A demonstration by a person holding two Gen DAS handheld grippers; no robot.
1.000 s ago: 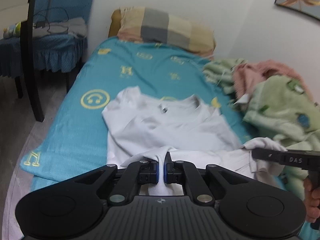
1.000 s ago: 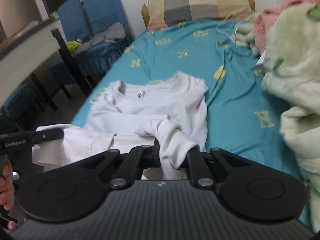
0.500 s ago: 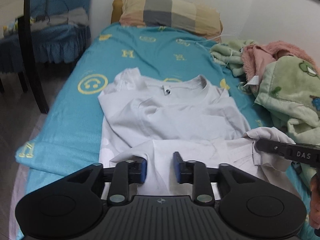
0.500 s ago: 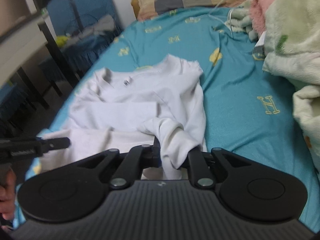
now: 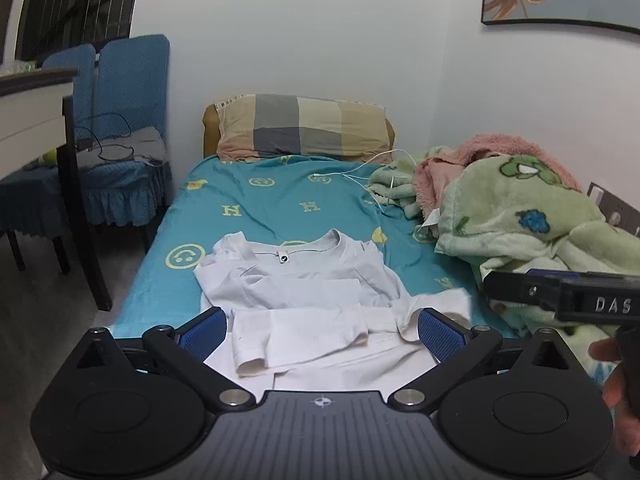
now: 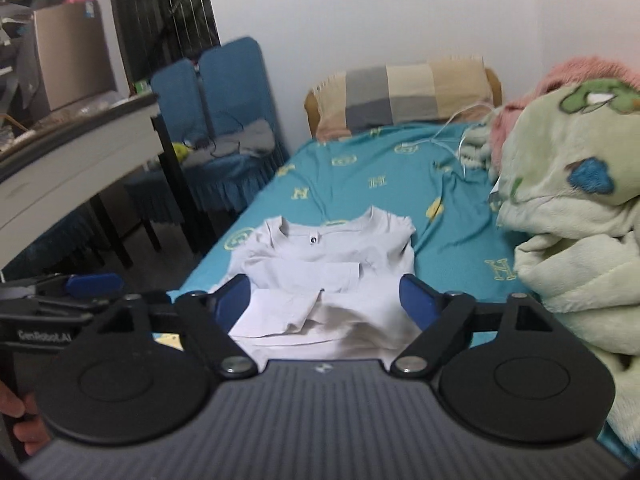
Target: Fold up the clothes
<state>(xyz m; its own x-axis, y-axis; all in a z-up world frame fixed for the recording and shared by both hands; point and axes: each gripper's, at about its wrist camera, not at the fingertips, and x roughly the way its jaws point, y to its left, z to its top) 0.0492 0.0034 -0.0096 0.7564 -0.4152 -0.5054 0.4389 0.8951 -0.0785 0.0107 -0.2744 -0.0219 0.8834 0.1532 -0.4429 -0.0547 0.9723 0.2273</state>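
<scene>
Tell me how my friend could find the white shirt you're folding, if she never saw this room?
Look at the bed with the turquoise sheet and checked pillow. The white shirt lies flat at the near end, sleeves folded across its front. It is the only plain white thing, smooth beside the fluffy green blanket heaped on the right.

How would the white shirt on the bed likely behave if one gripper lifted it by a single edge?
The white shirt would probably droop: it lies flat, creased, sleeves folded across its body. It looks thin, so likely light. The folds may slide open, since both open grippers hold nothing.
</scene>
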